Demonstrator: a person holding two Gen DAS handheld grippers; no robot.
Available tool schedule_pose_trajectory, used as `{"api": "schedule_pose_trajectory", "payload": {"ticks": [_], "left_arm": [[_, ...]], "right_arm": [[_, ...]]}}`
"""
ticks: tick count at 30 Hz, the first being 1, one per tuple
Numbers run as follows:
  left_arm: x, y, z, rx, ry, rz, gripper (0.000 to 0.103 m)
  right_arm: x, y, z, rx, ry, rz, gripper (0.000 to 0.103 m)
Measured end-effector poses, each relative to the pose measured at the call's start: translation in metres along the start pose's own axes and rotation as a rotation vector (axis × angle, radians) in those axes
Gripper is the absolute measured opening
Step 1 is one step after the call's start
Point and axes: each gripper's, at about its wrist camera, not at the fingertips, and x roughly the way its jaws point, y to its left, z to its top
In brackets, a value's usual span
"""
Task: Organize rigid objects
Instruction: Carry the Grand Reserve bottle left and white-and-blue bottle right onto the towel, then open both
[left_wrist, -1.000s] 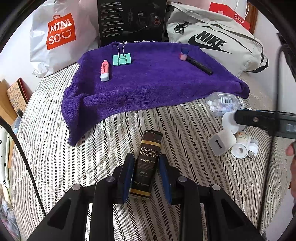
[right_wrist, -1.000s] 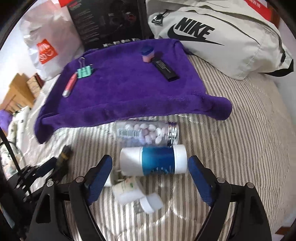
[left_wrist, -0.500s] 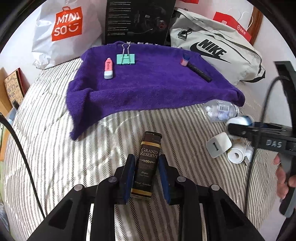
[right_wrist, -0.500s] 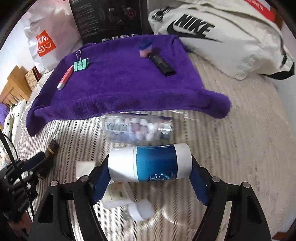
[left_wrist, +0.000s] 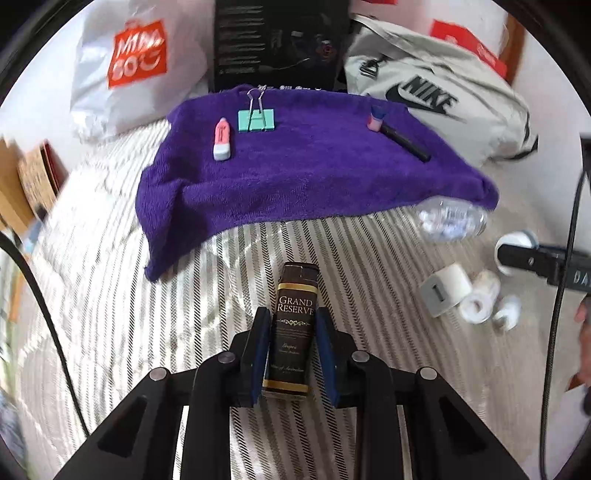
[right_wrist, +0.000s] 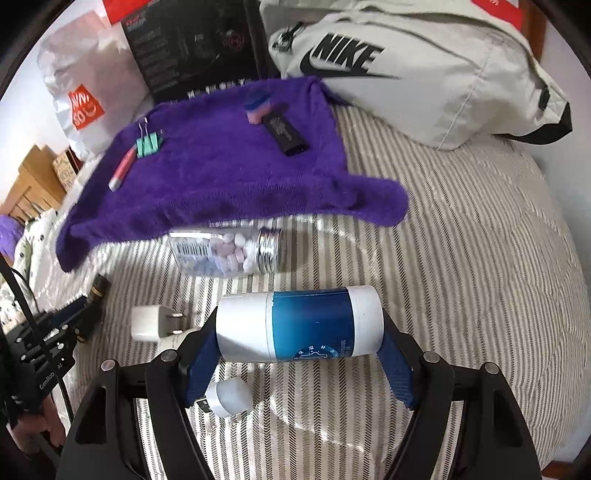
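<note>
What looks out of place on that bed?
A clear bottle of pills lies on its side, half tucked under the purple towel's front edge. A white charger plug and small white caps lie scattered on the striped cover. Nothing looks spilled.

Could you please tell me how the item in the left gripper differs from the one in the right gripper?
The left gripper holds a slim dark Grand Reserve box pointing forward; the right gripper holds a fat white-and-blue bottle crosswise by its ends. Both are clamped between blue pads.
</note>
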Motion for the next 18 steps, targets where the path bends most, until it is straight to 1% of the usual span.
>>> {"api": "schedule_pose_trajectory", "payload": {"ticks": [2,3,10,18], "left_arm": [[-0.003,0.006,0.001,-0.039,0.006,-0.037,0.024],[-0.004,0.007,0.002,-0.046,0.009,-0.038,0.024],[-0.017,0.007,0.014,-0.046,-0.012,-0.005,0.024],[-0.027,0.006,0.034,-0.026,-0.038,0.003,0.024]], "right_arm": [[-0.004,-0.002,0.003,-0.006,-0.006,0.007,0.076],[-0.007,-0.003,0.004,-0.008,-0.014,0.010,0.076],[-0.012,-0.006,0.014,-0.031,-0.031,0.036,0.076],[-0.016,-0.005,0.030,-0.066,-0.049,0.051,0.076]]}}
